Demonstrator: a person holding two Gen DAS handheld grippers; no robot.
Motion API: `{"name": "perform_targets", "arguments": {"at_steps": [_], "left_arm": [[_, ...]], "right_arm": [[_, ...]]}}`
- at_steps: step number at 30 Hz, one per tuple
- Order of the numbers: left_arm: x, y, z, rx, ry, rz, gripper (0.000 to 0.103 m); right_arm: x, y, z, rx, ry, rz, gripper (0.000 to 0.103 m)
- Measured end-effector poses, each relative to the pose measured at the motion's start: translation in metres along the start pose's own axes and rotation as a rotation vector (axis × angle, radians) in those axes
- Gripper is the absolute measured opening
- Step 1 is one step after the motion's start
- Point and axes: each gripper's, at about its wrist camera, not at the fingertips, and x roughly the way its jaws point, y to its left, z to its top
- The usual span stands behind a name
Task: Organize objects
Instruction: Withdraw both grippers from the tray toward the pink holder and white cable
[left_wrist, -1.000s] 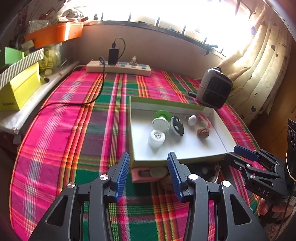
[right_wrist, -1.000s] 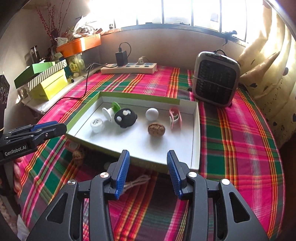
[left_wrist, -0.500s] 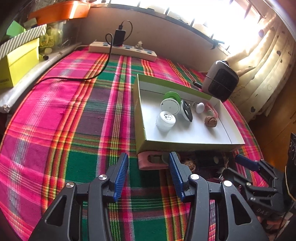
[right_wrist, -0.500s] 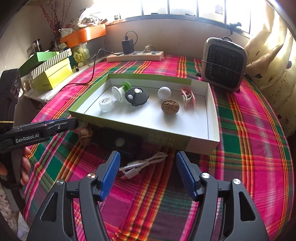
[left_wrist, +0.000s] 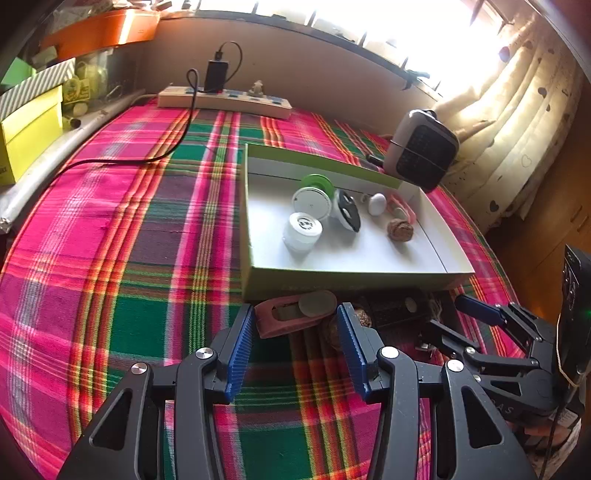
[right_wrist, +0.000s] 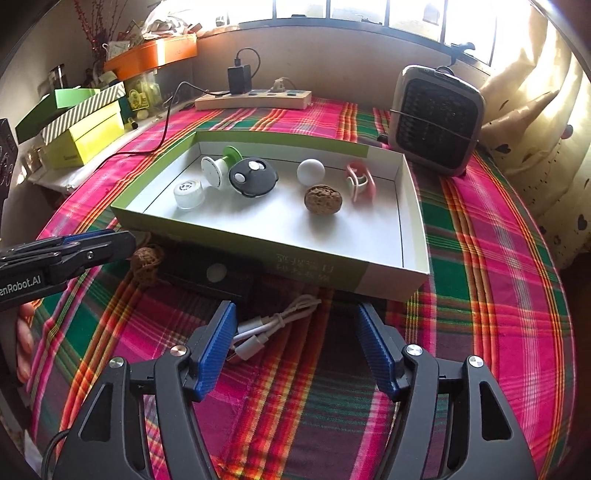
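Your right tongs (right_wrist: 295, 343) are opening around the coiled white cable (right_wrist: 275, 323), its long axis running near-left to far-right, pads clear. Your left tongs (left_wrist: 295, 345) gape empty before the pink oblong case (left_wrist: 291, 314) lying crosswise.

Left half of the worktop (left_wrist: 110, 229) lies bare plaid cloth, open passage. Green-walled tray (right_wrist: 413, 221) blocks the centre. Along its near wall, a crowded strip: pink case (left_wrist: 291, 317), walnut (right_wrist: 146, 264), black box (right_wrist: 210, 275), coiled white cable (right_wrist: 277, 321) (all close together). Heater (right_wrist: 437, 120) and power strip (right_wrist: 255, 99) close the far edge. Right tongs (right_wrist: 295, 343) opening over the cable; left tongs (left_wrist: 295, 347) flank the pink case.
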Motion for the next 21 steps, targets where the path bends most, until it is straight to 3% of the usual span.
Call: {"name": "perform_targets", "arguments": {"at_steps": [17, 21], "left_arm": [[-0.008, -0.025, -0.017, 0.051, 0.026, -0.049, 0.044], [-0.013, -0.023, -0.015, 0.077, -0.011, 0.026, 0.044]], "right_arm": [[-0.009, -0.016, -0.009, -0.008, 0.012, -0.095, 0.067], [-0.01, -0.022, -0.013, 0.01, 0.017, -0.095, 0.067]]}}
